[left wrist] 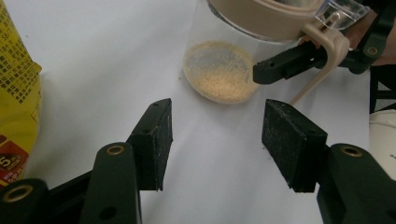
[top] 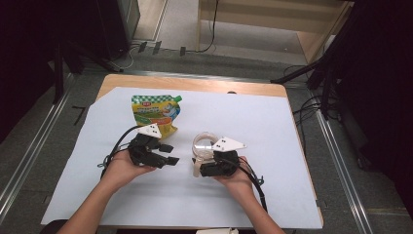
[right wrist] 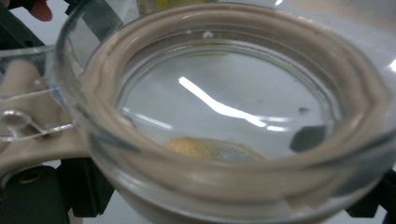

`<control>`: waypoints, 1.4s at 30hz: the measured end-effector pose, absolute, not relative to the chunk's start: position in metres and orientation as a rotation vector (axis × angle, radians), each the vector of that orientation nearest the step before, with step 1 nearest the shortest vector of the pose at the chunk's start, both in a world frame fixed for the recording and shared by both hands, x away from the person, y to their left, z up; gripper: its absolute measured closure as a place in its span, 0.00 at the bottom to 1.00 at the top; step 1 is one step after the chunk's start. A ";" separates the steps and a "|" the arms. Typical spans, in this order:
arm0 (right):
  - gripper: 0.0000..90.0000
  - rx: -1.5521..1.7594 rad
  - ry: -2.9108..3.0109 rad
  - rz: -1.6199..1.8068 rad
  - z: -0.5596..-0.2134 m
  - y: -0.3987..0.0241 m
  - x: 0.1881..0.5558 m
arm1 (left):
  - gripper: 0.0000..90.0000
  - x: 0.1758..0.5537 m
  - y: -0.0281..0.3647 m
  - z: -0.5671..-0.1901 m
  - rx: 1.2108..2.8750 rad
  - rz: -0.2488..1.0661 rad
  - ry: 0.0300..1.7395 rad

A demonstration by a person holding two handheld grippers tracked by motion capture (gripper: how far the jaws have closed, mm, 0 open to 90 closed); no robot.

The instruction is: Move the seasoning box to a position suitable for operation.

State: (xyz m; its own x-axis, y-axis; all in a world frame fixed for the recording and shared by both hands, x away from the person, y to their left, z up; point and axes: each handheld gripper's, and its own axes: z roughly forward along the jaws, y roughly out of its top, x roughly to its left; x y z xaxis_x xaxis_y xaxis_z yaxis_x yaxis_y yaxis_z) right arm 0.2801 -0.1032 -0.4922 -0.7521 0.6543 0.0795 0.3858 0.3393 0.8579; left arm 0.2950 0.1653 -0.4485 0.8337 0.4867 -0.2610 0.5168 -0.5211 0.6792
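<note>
Two grippers meet mid-table: the left gripper (left wrist: 215,135) stands half open, empty, while the right gripper (top: 207,165) clasps a clear jar (top: 203,144), its jaws mostly hidden behind the lid (right wrist: 233,107); a yellow pouch (top: 155,114) lies cut off beside.

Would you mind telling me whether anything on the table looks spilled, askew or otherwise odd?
Nothing stands out. The clear jar sits upright in the right gripper, its tan grains inside at the bottom. The yellow pouch lies flat, nothing spilled around it.
</note>
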 end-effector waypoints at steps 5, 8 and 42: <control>0.14 0.916 2.344 1.376 -0.494 -0.098 0.278 | 0.49 0.295 0.165 -0.449 2.209 -0.049 0.731; 0.14 0.910 2.359 1.377 -0.496 -0.095 0.276 | 0.49 0.295 0.165 -0.449 2.211 -0.050 0.730; 0.12 0.888 2.460 1.322 -0.503 -0.094 0.269 | 0.49 0.294 0.163 -0.450 2.208 -0.059 0.725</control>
